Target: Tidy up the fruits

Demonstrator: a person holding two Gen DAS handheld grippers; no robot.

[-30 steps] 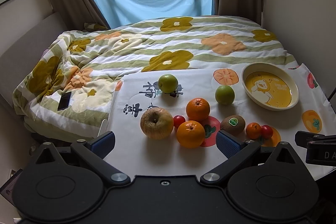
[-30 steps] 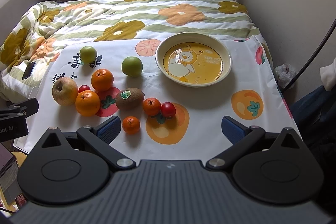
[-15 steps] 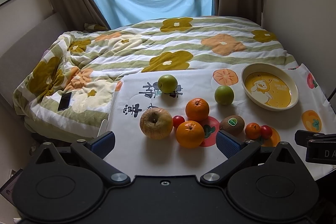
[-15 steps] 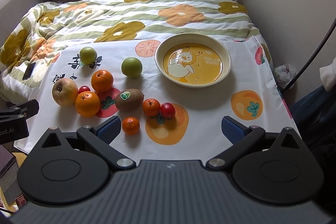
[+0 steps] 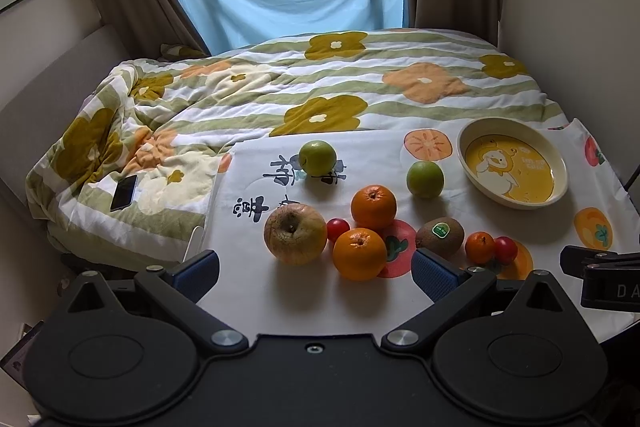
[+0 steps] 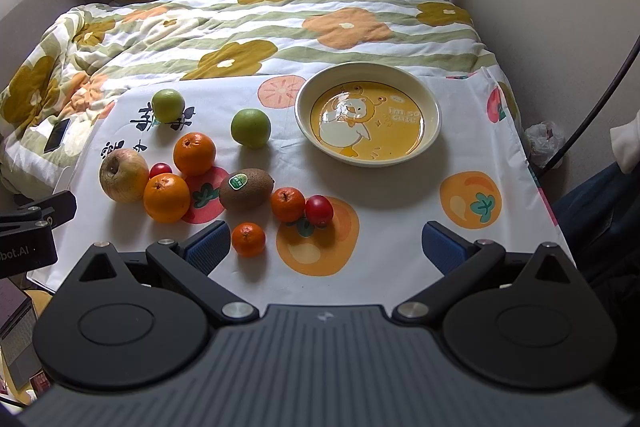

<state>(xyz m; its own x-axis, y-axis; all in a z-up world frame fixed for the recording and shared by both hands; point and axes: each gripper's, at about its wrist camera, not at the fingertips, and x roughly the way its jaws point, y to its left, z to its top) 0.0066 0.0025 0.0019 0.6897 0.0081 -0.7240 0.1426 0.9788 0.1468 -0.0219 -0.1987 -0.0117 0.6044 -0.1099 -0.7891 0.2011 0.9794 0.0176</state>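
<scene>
Fruit lies on a white printed cloth (image 6: 392, 259): an apple (image 6: 123, 175), two oranges (image 6: 194, 153) (image 6: 166, 197), two green fruits (image 6: 168, 105) (image 6: 250, 128), a kiwi (image 6: 246, 188), two mandarins (image 6: 287, 203) (image 6: 248, 239) and two cherry tomatoes (image 6: 319, 210) (image 6: 160, 169). An empty yellow duck plate (image 6: 434, 115) stands at the back right. My left gripper (image 5: 316, 273) is open, just in front of the apple (image 5: 295, 233) and front orange (image 5: 359, 253). My right gripper (image 6: 326, 245) is open and empty; its left fingertip is beside the small mandarin.
The cloth lies at the foot of a bed with a flowered quilt (image 5: 320, 87). A phone (image 5: 123, 192) lies on the quilt at the left. Walls stand close on the right. A dark cable (image 6: 592, 115) hangs at the right edge.
</scene>
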